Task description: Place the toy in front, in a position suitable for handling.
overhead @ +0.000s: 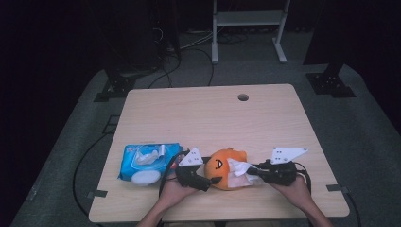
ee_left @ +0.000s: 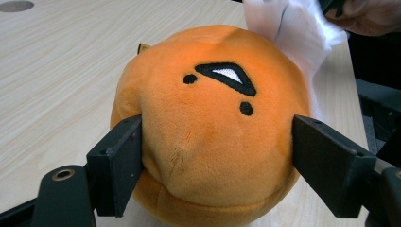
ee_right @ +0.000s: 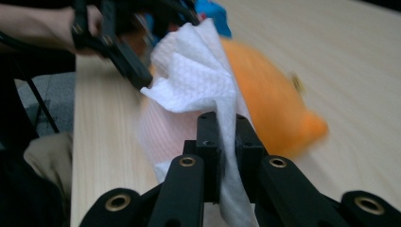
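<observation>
An orange plush toy (overhead: 226,169) with a stitched face sits near the front edge of the light wooden desk (overhead: 213,118), between the person's two hands. The left hand-held gripper (overhead: 206,181) grips the toy from its left side. In the left gripper view its two black jaws press into the soft sides of the plush toy (ee_left: 213,127), one on each flank, denting the fabric a little. The face, with two black dots and a dark triangular mouth, is turned up toward that camera.

The right hand-held gripper (overhead: 254,177) is closed on a white wipe (overhead: 240,170). In the right gripper view the jaws stand close together with the crumpled wipe (ee_right: 198,80) pinched between them, and the sheet fans out above the tips against the side of the plush toy (ee_right: 269,104), which looks blurred there. In the high view the wipe lies against the toy's right side and touches it.

A blue pack of wipes (overhead: 146,163) lies flat on the desk just left of the left hand, its top flap open. A small round hole (overhead: 243,97) shows near the far edge of the desk.
</observation>
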Demonstrator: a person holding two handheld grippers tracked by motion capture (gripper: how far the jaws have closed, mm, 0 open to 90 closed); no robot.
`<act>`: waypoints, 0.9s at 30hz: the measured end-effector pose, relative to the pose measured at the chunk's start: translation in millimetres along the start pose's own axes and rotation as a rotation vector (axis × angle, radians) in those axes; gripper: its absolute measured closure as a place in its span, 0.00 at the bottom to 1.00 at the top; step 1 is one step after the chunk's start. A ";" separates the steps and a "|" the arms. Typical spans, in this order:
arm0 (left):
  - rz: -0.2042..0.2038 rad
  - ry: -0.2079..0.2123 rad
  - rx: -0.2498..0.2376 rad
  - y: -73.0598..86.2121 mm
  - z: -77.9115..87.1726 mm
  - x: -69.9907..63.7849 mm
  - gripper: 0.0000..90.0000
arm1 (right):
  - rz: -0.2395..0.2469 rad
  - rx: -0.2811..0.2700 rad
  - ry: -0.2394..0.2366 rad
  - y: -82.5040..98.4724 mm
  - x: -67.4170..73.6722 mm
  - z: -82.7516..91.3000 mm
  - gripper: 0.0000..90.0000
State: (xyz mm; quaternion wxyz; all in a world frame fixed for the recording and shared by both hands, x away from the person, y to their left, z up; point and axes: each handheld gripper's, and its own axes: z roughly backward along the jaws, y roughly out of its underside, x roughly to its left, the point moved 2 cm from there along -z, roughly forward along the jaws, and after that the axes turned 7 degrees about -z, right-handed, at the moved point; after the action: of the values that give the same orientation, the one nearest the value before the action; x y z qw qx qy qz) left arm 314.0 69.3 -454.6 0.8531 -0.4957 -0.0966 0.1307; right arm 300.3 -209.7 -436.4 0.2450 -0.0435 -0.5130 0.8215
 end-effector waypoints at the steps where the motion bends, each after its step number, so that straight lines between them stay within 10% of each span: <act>1: -0.003 0.000 -0.001 -0.1 -0.6 -0.6 0.22 | 0.022 -0.016 -0.014 -7.1 4.8 -4.3 0.92; 6: -0.010 -0.002 0.006 2.6 0.5 -1.1 0.22 | 0.088 -0.012 -0.042 -13.3 15.0 -20.7 0.92; 14: 0.003 0.011 -0.004 3.5 -0.7 0.9 0.23 | -0.027 -0.027 0.004 7.9 -5.5 0.6 0.92; 21: 0.000 0.017 -0.002 6.0 -1.0 1.0 0.23 | 0.089 -0.041 0.003 -11.4 13.2 -22.4 0.91; 27: -0.032 0.015 0.013 6.9 -1.2 -2.3 0.26 | -0.016 -0.057 0.104 -1.4 -8.3 -8.8 0.92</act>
State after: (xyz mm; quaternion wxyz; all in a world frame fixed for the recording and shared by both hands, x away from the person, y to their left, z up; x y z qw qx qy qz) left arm 311.3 70.9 -461.3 0.8590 -0.4895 -0.0973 0.1140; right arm 310.9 -205.7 -440.8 0.2769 -0.0891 -0.5230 0.8011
